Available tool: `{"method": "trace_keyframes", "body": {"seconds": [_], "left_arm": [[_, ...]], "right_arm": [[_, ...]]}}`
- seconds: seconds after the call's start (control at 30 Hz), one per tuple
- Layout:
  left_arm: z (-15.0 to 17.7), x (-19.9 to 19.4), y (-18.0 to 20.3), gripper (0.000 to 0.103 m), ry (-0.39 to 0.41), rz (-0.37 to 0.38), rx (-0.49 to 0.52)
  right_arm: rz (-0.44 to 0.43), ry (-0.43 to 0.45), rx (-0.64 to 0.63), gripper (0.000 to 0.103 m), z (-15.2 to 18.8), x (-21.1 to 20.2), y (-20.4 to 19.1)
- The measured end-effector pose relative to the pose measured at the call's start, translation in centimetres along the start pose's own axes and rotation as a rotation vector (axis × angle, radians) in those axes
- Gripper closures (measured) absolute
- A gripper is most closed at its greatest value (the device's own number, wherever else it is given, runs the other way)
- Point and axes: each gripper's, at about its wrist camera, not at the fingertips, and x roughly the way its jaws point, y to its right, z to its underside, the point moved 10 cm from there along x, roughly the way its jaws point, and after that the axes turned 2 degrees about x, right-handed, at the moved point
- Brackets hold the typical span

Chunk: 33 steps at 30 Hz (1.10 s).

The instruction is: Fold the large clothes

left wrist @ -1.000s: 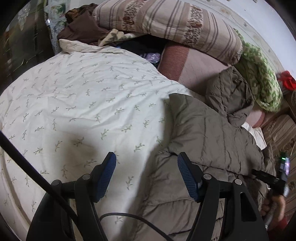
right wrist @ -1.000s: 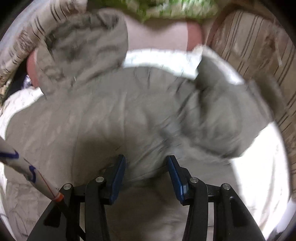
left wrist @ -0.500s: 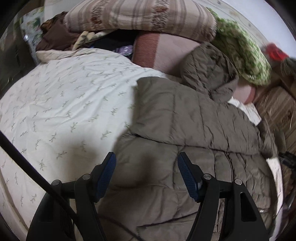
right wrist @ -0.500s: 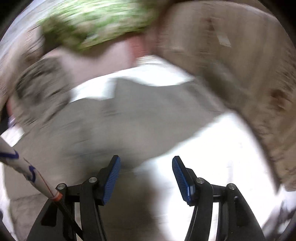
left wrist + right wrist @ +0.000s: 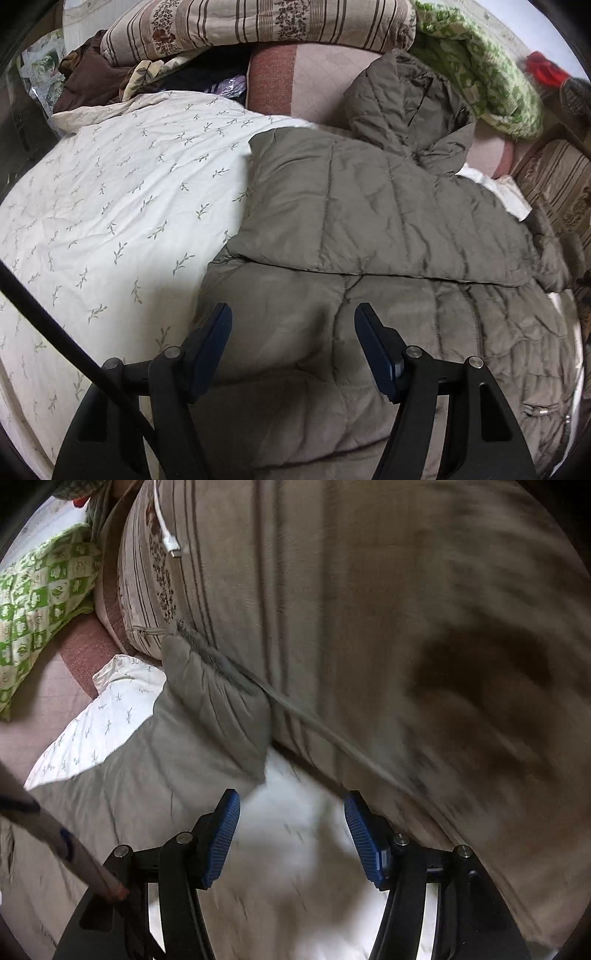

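— Two grippers up, both empty! Where is the jacket point(image 5: 369, 229)?

— Spread on the leaf-print sheet point(image 5: 110, 206), one sleeve folded across its body, hood against the striped quilt point(image 5: 258, 22).

— Left gripper point(image 5: 293, 347)?

— Jaws apart over the jacket's lower body, nothing between them.

— Right gripper point(image 5: 291, 834)?

— Jaws have just been opening, nothing between the pads; it hangs over white sheet just beside the jacket's edge, picture blurred.

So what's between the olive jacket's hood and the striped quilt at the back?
A pink cushion lies between the hood and the striped quilt, as the left wrist view shows.
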Motion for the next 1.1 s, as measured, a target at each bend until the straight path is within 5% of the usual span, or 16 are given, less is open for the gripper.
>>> {"method": "trace_keyframes", "body": {"seconds": [0.13,0.2,0.23,0.37,0.57,0.73,0.9,1.1], "left_arm": [[0.6,1.6,-0.3,0.035,-0.045,-0.015,-0.011],[0.8,1.9,-0.4,0.035,-0.055,-0.023,-0.016],[0.8,1.7,-0.5,0.035,-0.053,-0.024,-0.015],[0.5,0.1,-0.2,0.035,-0.030,0.012,-0.018],[-0.6,-4.6,-0.7,0.035,0.053,0.109,-0.046],[-1.8,-8.9,-3.8,0.035,0.167,0.080,-0.080],[-2.2,-11.5,-10.6,0.035,0.244,-0.033,-0.189],[-1.7,-12.4,-18.3,0.035,0.261,-0.085,-0.378]], "right_arm": [[0.028,-0.019,-0.037,0.041,-0.9,2.8,-1.3],[0.032,-0.018,-0.050,0.079,-0.9,3.6,-2.1],[0.027,-0.025,-0.063,0.088,-0.9,3.6,-2.6],[0.036,0.038,-0.083,0.091,-1.3,0.2,-3.6],[-0.043,0.162,-0.198,0.092,-1.7,-11.1,-7.7],[-0.172,0.240,-0.293,0.093,-0.2,-21.2,-14.1],[-0.356,0.256,-0.412,0.093,4.3,-29.1,-24.3],[-0.564,0.165,-0.605,0.093,15.5,-34.0,-36.3]]}}
